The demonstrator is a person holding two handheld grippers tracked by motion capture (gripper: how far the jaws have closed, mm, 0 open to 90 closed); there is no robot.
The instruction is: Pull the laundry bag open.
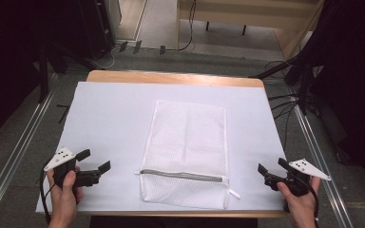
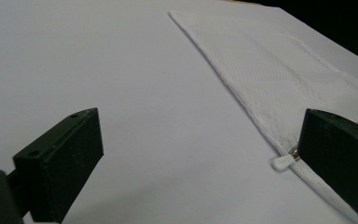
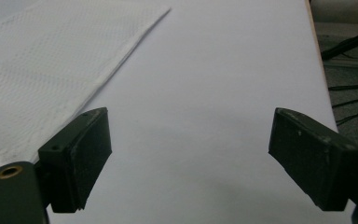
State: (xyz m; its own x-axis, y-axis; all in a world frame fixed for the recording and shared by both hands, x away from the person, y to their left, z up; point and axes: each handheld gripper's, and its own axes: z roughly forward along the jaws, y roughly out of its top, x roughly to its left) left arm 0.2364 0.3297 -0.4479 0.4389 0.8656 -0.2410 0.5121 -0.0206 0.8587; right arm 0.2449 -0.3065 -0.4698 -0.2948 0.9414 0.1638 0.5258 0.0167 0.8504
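White mesh bag [image 1: 186, 153] lies flat mid-bench, zipper [image 1: 183, 175] closed. Left gripper [image 1: 94, 165] and right gripper [image 1: 270, 169] flank it, jaws open and empty. Thin mesh could bunch or slide if pinched carelessly.

Your tabletop [image 1: 114, 118] is evenly lit from above and reads bright white in the high view, while the room around it falls off to near black at both sides. Shadows are soft: a faint one lies under the left claw [image 1: 95, 161]. No glare. In your gripper views the near jaws are soft and out of focus, and the bag [image 2: 279, 74] weave blurs toward the far edge. The high view is slightly grainy.
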